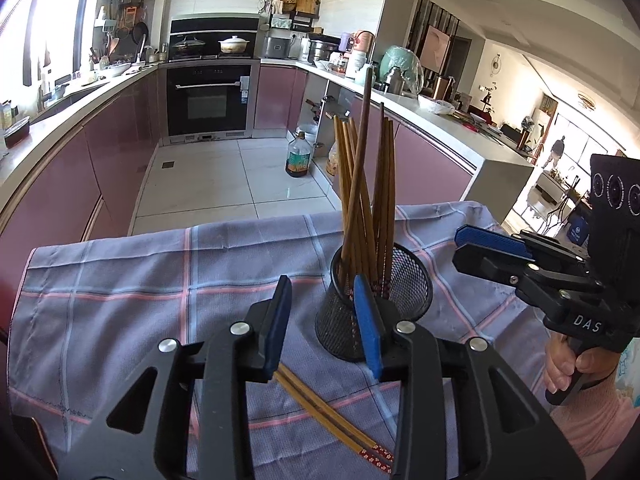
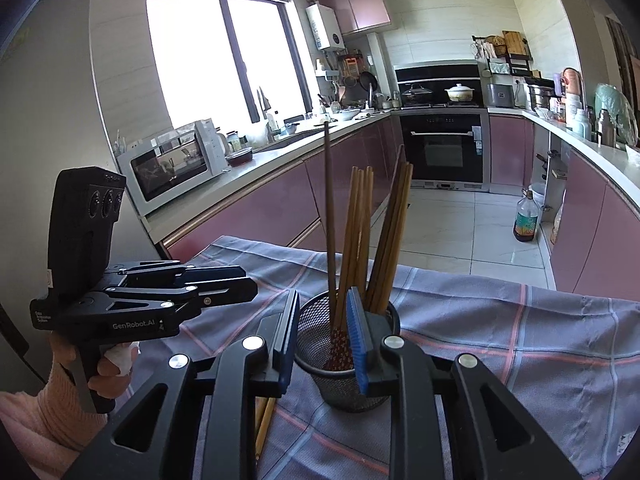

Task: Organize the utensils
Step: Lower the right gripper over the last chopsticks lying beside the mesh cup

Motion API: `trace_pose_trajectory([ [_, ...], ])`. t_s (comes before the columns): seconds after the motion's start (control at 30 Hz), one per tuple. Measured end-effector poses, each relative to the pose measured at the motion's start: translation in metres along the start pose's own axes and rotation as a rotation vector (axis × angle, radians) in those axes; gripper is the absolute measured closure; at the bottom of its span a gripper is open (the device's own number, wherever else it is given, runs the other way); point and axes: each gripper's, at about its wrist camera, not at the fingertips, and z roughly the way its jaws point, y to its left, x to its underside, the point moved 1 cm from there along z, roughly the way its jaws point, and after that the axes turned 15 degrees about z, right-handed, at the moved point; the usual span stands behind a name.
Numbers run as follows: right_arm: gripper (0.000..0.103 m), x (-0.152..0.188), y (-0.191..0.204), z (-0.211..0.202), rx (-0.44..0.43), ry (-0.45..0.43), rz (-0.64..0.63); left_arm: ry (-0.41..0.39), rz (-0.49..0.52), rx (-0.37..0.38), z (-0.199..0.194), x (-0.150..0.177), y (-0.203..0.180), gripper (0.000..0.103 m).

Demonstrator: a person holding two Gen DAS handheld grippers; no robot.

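Note:
A black mesh cup stands on the checked cloth and holds several brown chopsticks upright. It also shows in the right wrist view with its chopsticks. A loose pair of chopsticks lies flat on the cloth below my left gripper, which is open and empty above them, just left of the cup. The pair shows in the right wrist view too. My right gripper is open and empty, close over the cup's near left rim. It appears in the left wrist view at the right.
The cloth covers a table whose far edge drops to the tiled kitchen floor. An oil bottle stands on the floor. Pink cabinets, an oven and a microwave lie beyond.

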Motion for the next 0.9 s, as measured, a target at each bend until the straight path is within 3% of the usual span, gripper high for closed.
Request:
trace_pose_trajectory([
  [0.17, 0.073, 0.022, 0.018, -0.002, -0.017, 0.052, -0.076, 0.029, -0.028, 0.000, -0.003, 0.030, 0.002, 0.068],
  [0.53, 0.073, 0.094, 0.020, 0.054, -0.008, 0.325, -0.067, 0.143, -0.091, 0.047, 0.020, 0.095, 0.002, 0.068],
  [0.9, 0.078, 0.118, 0.023, 0.075, 0.011, 0.394, -0.032, 0.203, -0.081, 0.058, 0.035, 0.117, -0.009, 0.068],
])
